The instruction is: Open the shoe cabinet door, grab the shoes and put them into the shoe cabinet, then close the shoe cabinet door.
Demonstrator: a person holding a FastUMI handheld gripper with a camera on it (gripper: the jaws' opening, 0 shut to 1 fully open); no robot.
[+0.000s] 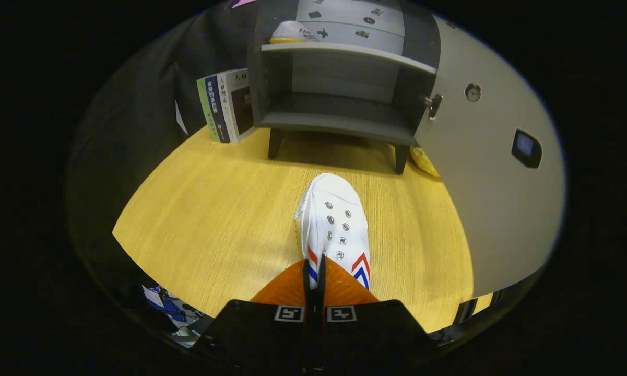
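Shoe point(333, 224), white canvas with metal eyelets and red and blue chevron stripes on its sides; held toe-forward over the wooden bench point(214, 209), its heel end pinched between the two fingers of the gripper point(315, 279). Gripper clenched on the thin edge of the shoe near the heel, fingers almost together with only that strip of fabric between them.

Shoe cabinet point(339, 89), dark grey, on short legs, standing at the far side of the bench, straight beyond the toe of the held shoe and well apart from it. Interior open to view: one lower compartment, with a shelf board above.

Cabinet door point(491, 172), pale grey, swung wide open to the right, hinged on the cabinet's right side; a small round fitting and a dark rectangular piece set on its inner face.

Second shoe point(292, 32), white with a yellowish sole, resting on the upper shelf toward the left.

Books point(227, 104), a few upright, standing just left of the cabinet on the bench.

Yellow item point(424, 161), partly hidden, on the bench by the cabinet's right leg under the open door; cannot tell what it is.
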